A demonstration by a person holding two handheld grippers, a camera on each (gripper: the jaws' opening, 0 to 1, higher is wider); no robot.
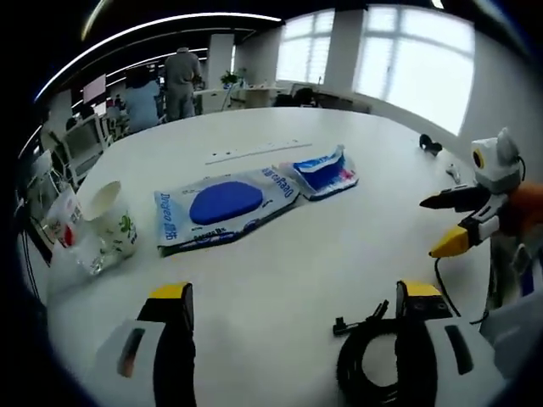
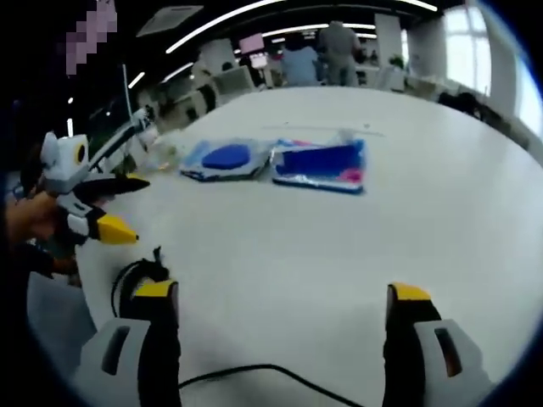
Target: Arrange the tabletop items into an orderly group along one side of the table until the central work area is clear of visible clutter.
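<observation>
A large white-and-blue packet (image 1: 222,208) with a blue oval lies flat mid-table, and a smaller blue packet (image 1: 327,170) touches its right end. A paper cup (image 1: 112,219) and crumpled clear wrapper (image 1: 66,227) sit at the left edge. My left gripper (image 1: 295,292) is open above bare table, with a coiled black cable (image 1: 377,356) at its right jaw. My right gripper (image 1: 431,227) comes in from the right, open and holding nothing. The right gripper view has the right gripper (image 2: 282,292) open, both packets (image 2: 225,159) (image 2: 322,161) far ahead, the cable coil (image 2: 136,275), and the left gripper (image 2: 140,210).
The round white table (image 1: 339,254) has a thin white strip (image 1: 246,154) beyond the packets and a small black object (image 1: 430,146) near its far right edge. Two people (image 1: 181,80) stand at desks in the background. A cable strand (image 2: 254,371) runs along the near edge.
</observation>
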